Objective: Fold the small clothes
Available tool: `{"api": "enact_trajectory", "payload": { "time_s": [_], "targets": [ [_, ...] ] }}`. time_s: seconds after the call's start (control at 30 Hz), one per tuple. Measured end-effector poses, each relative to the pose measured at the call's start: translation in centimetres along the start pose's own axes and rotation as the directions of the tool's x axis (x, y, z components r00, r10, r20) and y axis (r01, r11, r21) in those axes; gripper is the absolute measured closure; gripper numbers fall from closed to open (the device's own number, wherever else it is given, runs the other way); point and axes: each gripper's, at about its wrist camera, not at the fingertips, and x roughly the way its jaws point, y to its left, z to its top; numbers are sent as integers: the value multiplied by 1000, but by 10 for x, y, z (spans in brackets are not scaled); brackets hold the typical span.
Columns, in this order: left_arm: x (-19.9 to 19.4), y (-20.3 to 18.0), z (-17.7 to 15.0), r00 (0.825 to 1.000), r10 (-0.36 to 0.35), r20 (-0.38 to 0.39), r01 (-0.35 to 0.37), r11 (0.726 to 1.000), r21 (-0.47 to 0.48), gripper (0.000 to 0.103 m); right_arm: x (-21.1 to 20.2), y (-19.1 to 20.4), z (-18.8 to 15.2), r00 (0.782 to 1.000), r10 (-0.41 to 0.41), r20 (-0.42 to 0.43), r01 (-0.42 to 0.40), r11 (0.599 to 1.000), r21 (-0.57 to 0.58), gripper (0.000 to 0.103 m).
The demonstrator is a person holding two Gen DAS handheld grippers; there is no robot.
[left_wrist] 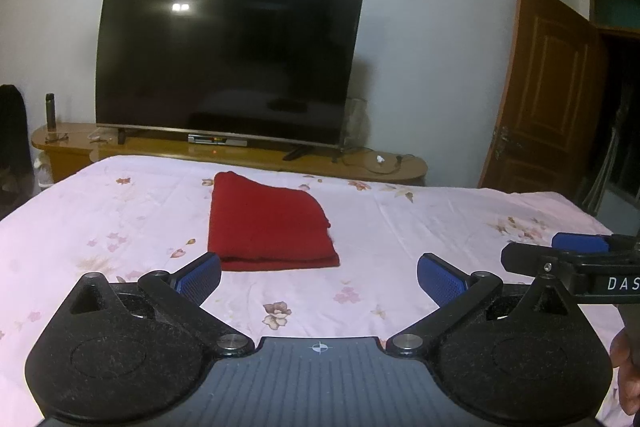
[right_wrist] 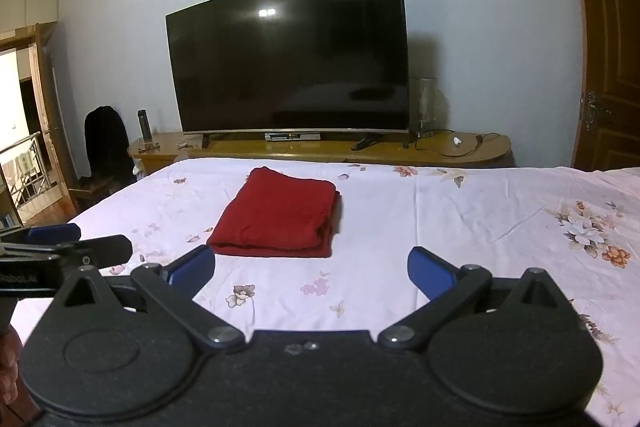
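Pink floral bedding (left_wrist: pixel 420 227) is covering the bed, and the red cloth (left_wrist: pixel 268 223) is lying folded on it, toward the far edge and left of the middle, its thick folded edge facing the near side. Both grippers are hovering over the near part of the bed, well apart from the cloth. The left gripper (left_wrist: pixel 319 277) is standing released, fingers spread wide and holding nothing. The right gripper (right_wrist: pixel 311 267) is likewise spread wide and holding nothing. Beyond the far edge, a dark TV (right_wrist: pixel 288 59) is sitting on a wooden stand (right_wrist: pixel 400 149), and a wooden door (left_wrist: pixel 540 95) is standing ajar to the right.
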Motion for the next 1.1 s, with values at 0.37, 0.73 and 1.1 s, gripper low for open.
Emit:
{"api": "enact_trajectory", "payload": {
  "time_s": [0.37, 0.73, 1.1],
  "targets": [
    [0, -5, 2, 1000, 9, 3, -9, 1000, 4, 0, -2, -2, 1, 1000, 5, 2, -5, 1000, 3, 1],
    [3, -4, 3, 1000, 1, -6, 0, 1000, 10, 0, -2, -5, 2, 1000, 7, -1, -7, 1000, 2, 1],
    [3, -4, 3, 1000, 2, -5, -2, 1000, 11, 0, 0, -6, 4, 1000, 12, -3, -12, 1000, -5, 1]
  ]
}}
